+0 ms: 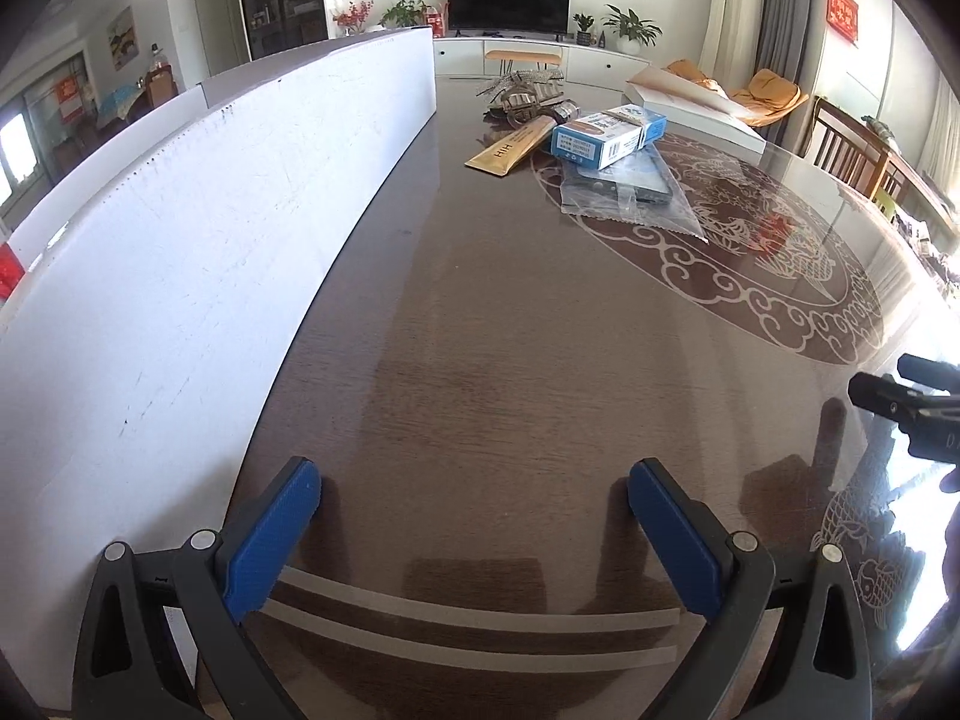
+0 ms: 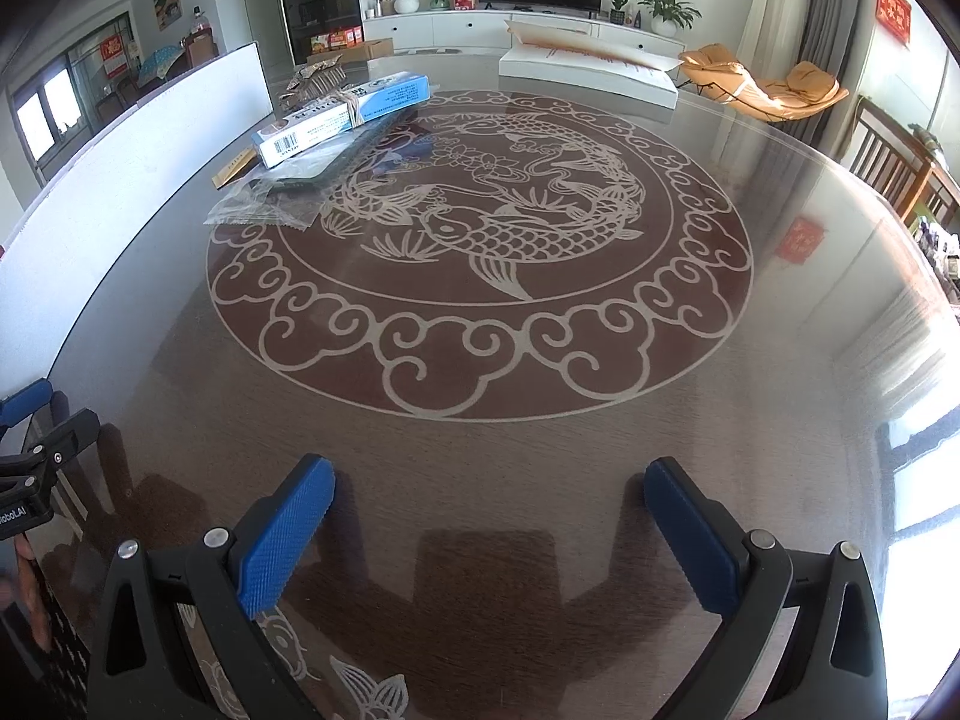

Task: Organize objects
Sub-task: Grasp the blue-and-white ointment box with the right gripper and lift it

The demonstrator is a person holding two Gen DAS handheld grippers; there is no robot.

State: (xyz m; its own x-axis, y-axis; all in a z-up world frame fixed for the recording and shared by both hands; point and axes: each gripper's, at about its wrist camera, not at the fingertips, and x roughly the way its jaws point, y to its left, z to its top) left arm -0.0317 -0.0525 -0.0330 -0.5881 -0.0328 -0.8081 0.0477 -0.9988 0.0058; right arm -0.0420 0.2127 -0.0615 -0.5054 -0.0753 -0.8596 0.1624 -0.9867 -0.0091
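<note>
Living room, daylight; dark glossy table (image 1: 480,360) with a pale fish-and-cloud roundel (image 2: 480,252) set into its top. White board (image 1: 210,228) stands on edge along the table's left side, running from near to far.

Left gripper (image 1: 474,498): near edge of the table, blue pads spread wide, nothing between them, only bare tabletop.

Pile of objects, far left of the roundel, well apart from both grippers: a gold flat packet (image 1: 510,147) leftmost; a blue-and-white box (image 1: 606,135) lying on a clear plastic bag (image 1: 630,192) with a dark flat item inside. Beyond the box, a tangle of metallic-looking bits (image 1: 528,93), too small to make out. Bag's near corner overlaps the roundel's rim.

Right gripper (image 2: 489,498): near edge, just beside the left one, jaws likewise wide apart and empty, pointing across the roundel.

White flat carton (image 2: 588,75), far right of the pile, on the far part of the table.
</note>
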